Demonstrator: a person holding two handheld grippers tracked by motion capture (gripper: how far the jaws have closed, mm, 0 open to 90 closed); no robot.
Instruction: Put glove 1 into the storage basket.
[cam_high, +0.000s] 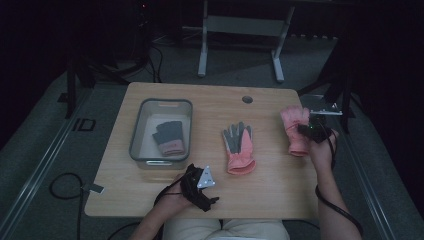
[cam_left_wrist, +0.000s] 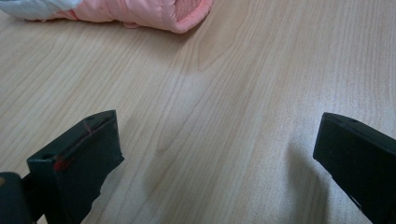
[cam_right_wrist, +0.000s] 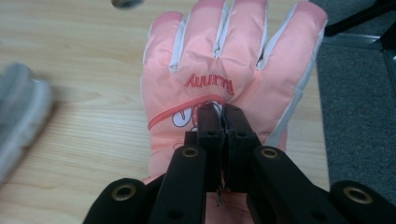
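Note:
A pink glove (cam_high: 295, 127) lies at the table's right side, back up, with red lettering on it (cam_right_wrist: 219, 70). My right gripper (cam_high: 306, 129) is shut on this glove, its jaws pinching the fabric at the middle of the back (cam_right_wrist: 223, 112). A second pink glove with a grey palm (cam_high: 239, 146) lies at the table's centre; its pink cuff (cam_left_wrist: 154, 11) lies ahead of the left gripper. My left gripper (cam_high: 202, 186) rests near the front edge, open, with bare wood between its jaws (cam_left_wrist: 217, 140).
A grey bin (cam_high: 142, 145) at the left holds a dark grey glove with a pink cuff (cam_high: 169, 137). A round cable hole (cam_high: 247, 99) is at the table's back. A metal bracket (cam_high: 320, 106) sits at the right rear corner. The table's right edge is close to the held glove.

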